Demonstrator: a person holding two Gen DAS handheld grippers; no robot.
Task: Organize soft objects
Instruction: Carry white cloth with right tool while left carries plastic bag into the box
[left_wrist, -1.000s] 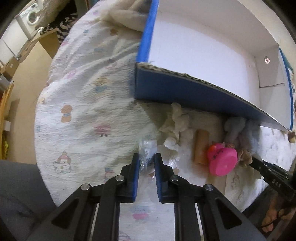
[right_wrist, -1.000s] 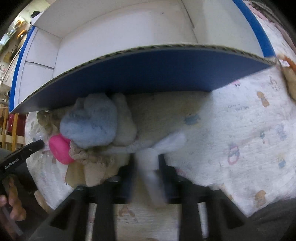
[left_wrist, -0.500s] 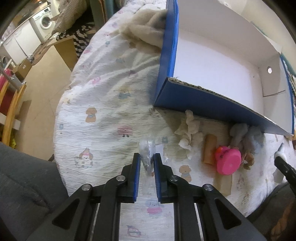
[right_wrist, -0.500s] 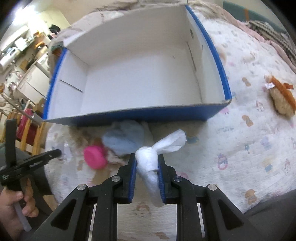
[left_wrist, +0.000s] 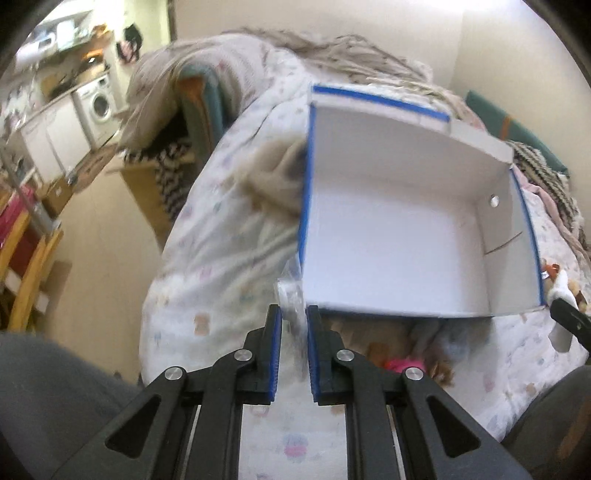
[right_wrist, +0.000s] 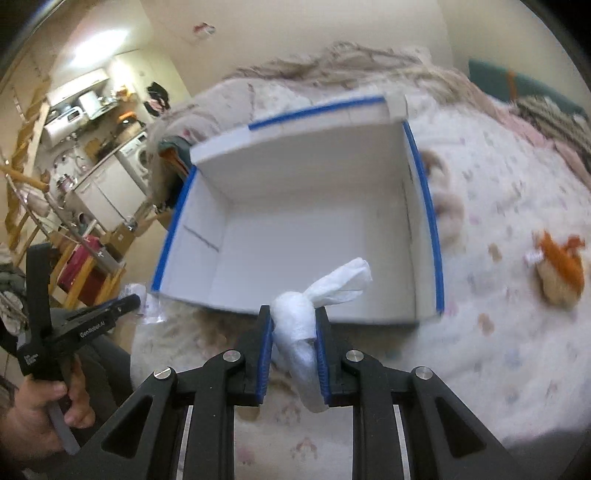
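Both tools loaded up, hovering over the bed just short of the box

Nearest: the left tool (left_wrist: 293, 325) is clamped on a crinkly clear plastic packet (left_wrist: 291, 295), and the right tool (right_wrist: 293, 325) is squeezing a white knotted cloth bundle (right_wrist: 303, 325), its loose tail poking toward the box. Under them there's a quilt (right_wrist: 498, 332) with little cartoon prints, and a pink toy (left_wrist: 400, 365) plus a blue-grey plush (left_wrist: 448, 341) lie against the near wall of the blue-edged cardboard box (right_wrist: 430, 221). An orange plush (right_wrist: 561, 273) sits off to the box's right. Further back there's a beige blanket (left_wrist: 273, 177), then a kitchen corner with a washing machine (left_wrist: 99, 103).
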